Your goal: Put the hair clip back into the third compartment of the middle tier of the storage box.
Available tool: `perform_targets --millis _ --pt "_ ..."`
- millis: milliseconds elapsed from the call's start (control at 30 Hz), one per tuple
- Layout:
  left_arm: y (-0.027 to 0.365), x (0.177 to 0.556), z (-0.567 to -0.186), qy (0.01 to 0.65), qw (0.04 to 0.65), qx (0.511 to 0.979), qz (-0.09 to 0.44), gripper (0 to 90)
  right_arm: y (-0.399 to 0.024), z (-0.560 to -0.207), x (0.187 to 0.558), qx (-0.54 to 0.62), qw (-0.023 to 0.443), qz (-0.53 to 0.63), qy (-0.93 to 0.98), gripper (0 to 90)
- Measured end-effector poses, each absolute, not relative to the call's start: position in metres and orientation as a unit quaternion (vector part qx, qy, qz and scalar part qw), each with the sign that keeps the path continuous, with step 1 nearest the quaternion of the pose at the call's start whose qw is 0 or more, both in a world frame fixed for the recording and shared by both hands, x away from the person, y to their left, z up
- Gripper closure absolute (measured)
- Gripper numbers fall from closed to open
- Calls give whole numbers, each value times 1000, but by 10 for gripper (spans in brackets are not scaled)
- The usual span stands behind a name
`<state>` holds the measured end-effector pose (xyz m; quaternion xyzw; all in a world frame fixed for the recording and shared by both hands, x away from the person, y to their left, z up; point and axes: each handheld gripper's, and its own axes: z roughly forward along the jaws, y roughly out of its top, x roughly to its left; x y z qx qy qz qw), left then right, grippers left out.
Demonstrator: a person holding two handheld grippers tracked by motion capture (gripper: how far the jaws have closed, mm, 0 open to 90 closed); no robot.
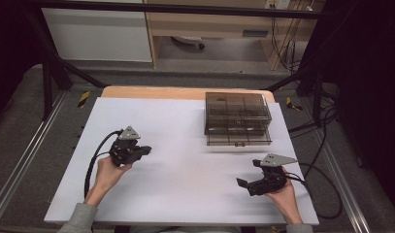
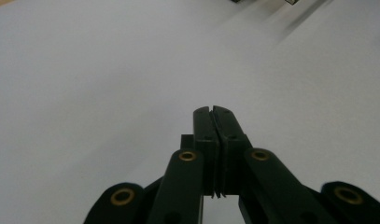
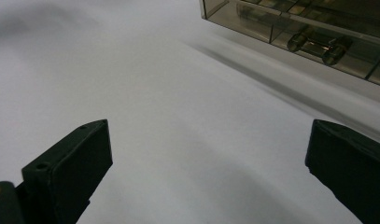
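Organizer box (image 1: 238,119), smoky and latched, sits at two o'clock on my white board (image 1: 175,145), nearest my right gripper (image 1: 252,174), jaws spread and empty, left gripper (image 2: 212,112) clenched on nothing; a careless reach could shove it off the edge

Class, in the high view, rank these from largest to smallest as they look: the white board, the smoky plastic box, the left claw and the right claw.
1. White board
2. Plastic box
3. Left claw and right claw: they look much alike, so no ranking between them.
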<state>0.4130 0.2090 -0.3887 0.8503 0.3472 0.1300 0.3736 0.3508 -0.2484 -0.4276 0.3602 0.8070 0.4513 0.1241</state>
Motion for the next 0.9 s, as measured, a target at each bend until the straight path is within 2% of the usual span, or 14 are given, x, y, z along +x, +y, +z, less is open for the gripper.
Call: perform_targets --millis 900 --pt "178 407 -382 326 391 854 106 879 -248 -428 351 361 124 451 807 9"
